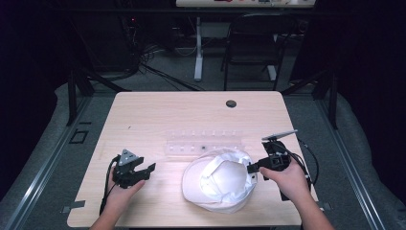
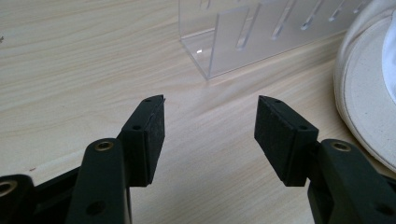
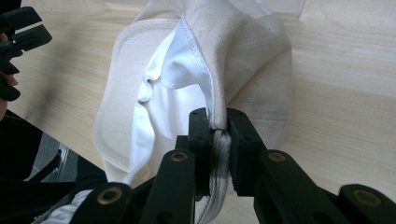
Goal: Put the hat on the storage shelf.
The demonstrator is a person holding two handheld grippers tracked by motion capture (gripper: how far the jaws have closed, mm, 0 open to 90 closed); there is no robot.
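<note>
Between the right tool's clamped jaws sits the cap's edge

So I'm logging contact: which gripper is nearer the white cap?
Right. The right gripper is clamped on the white cap's edge; the left gripper sits open, apart, to its left.

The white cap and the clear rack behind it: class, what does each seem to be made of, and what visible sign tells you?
White cap: probably woven cotton canvas, matte; the right gripper view shows weave, stitched seams and a smoother white lining. Clear rack: likely acrylic or similar rigid plastic, glossy; it is see-through with bright edges and cut slots.
</note>
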